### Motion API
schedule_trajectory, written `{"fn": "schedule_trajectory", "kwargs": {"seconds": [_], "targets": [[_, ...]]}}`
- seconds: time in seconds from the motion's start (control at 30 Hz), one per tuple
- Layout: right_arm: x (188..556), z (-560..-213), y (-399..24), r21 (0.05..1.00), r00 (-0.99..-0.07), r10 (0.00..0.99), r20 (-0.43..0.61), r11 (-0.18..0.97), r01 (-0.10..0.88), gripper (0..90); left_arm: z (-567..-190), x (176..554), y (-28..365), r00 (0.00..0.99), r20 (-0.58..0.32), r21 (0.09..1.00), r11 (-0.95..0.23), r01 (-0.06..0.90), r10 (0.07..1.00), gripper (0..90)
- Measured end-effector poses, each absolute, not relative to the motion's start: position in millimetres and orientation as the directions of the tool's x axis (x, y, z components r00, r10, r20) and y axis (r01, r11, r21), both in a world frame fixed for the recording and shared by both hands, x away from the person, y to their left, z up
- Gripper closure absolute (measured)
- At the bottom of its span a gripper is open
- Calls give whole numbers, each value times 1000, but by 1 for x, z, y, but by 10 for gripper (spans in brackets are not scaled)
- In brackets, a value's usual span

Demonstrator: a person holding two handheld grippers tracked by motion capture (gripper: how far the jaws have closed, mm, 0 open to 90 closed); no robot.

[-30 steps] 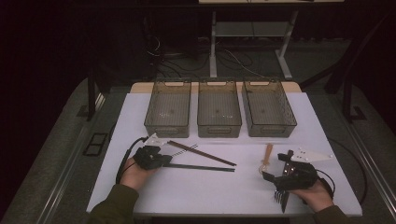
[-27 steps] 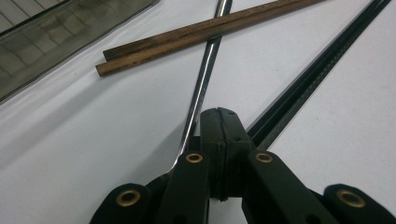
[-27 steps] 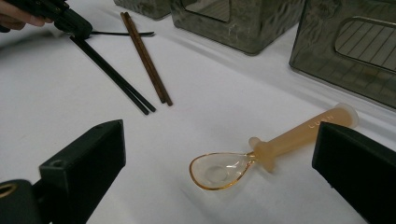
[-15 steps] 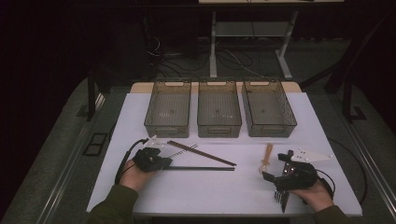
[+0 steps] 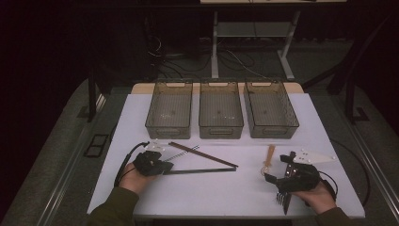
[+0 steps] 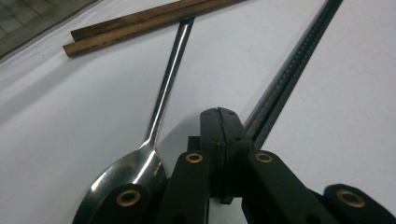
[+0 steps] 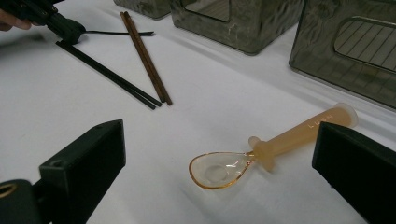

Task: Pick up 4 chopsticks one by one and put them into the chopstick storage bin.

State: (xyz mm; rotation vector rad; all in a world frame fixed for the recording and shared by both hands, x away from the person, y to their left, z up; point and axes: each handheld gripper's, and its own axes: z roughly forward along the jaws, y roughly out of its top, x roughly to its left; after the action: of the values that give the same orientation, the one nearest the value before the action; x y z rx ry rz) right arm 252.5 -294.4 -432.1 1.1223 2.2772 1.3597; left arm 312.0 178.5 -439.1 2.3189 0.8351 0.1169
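Note:
My left gripper (image 6: 219, 116) rests on the white table with its jaws pressed together and nothing visible between them. A metal spoon (image 6: 163, 93) lies just left of its tip, and a pair of black chopsticks (image 6: 289, 74) runs past on its right. Brown wooden chopsticks (image 6: 140, 23) lie beyond. From above, the left gripper (image 5: 167, 166) sits at the near left and my right gripper (image 5: 277, 168) at the near right. The right gripper (image 7: 219, 137) stands open, its jaws wide on either side of a translucent orange spoon (image 7: 280, 140) that lies on the table, untouched.
Three clear plastic bins (image 5: 168, 110) (image 5: 220, 109) (image 5: 270, 109) stand in a row at the back of the white table (image 5: 211, 193). The brown chopsticks (image 5: 202, 154) and black chopsticks (image 5: 202, 170) cross the middle. Dark floor surrounds the table.

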Motion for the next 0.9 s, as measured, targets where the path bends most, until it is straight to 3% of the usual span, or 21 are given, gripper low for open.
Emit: {"fn": "schedule_trajectory", "kwargs": {"seconds": [0.9], "targets": [[252,-432,-295,835,-667,728,157,264,484,25,-435,291,176,822,-140,574,-631,522,553,900]]}}
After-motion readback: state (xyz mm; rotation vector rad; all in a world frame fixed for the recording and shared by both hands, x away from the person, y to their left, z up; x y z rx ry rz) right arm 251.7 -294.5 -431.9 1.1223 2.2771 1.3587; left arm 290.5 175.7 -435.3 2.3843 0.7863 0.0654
